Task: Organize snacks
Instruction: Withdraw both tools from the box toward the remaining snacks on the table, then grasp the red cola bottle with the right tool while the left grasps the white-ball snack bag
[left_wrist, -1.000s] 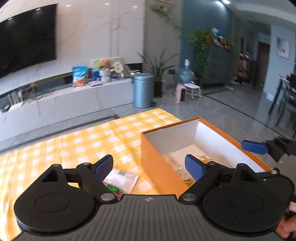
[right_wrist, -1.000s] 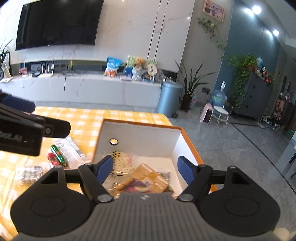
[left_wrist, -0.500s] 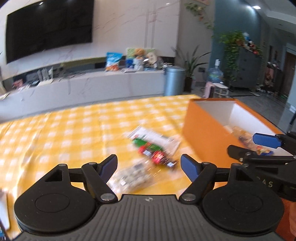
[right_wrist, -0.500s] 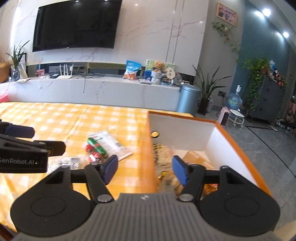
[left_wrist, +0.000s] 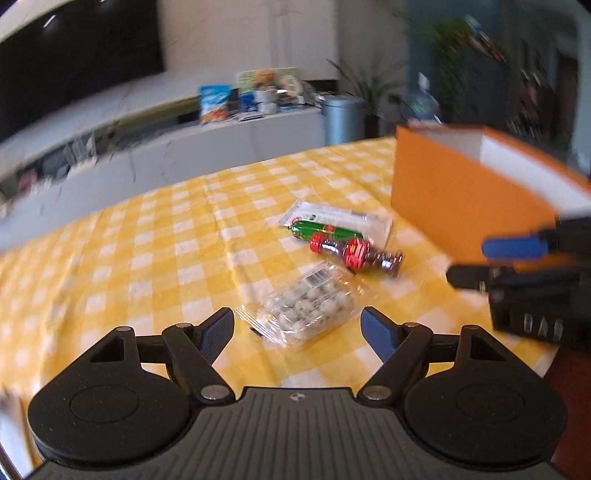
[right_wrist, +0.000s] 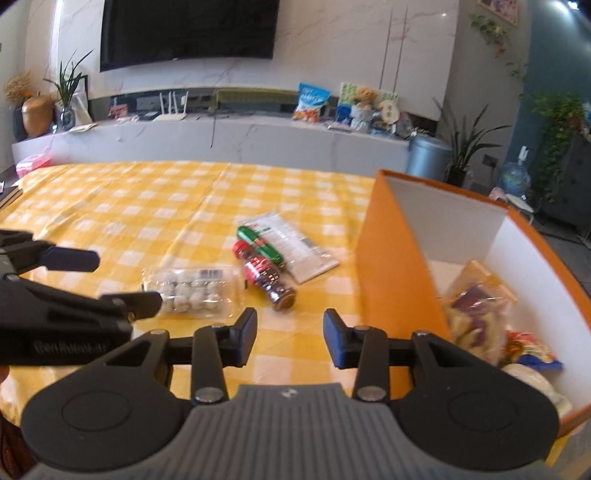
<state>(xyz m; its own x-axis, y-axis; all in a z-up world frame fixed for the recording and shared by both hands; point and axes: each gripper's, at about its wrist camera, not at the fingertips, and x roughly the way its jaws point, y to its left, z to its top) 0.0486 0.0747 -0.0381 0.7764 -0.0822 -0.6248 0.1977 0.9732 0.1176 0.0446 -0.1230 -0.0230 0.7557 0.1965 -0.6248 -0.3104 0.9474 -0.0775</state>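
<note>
Left wrist view shows the left gripper (left_wrist: 297, 326) with its blue fingers (left_wrist: 218, 332) spread wide and empty, poised over a clear packet of pale round sweets (left_wrist: 308, 308) that lies on the yellow-checked tabletop (left_wrist: 147, 240). Whether the fingers touch the packet cannot be told. Just beyond it lie a dark bottle (left_wrist: 356, 254) with a red cap and red label, a green tube-shaped snack (left_wrist: 325, 230), and a flat white sachet (left_wrist: 332, 218) under them; the print on all three is too blurred to read.

An orange box (left_wrist: 461, 195) with white inner walls stands at the right of these snacks. In the right wrist view it holds several snack bags (right_wrist: 480, 314), whose printing is not legible.

From that view the right gripper (right_wrist: 290, 338) hangs above bare tabletop beside the box, its fingers closing with nothing between them. White lettering on the left gripper's body, seen at the left edge, reads roughly "GenRobot.AI", partly blurred. A barcode sticker shows on the sweets packet, unreadable.
</note>
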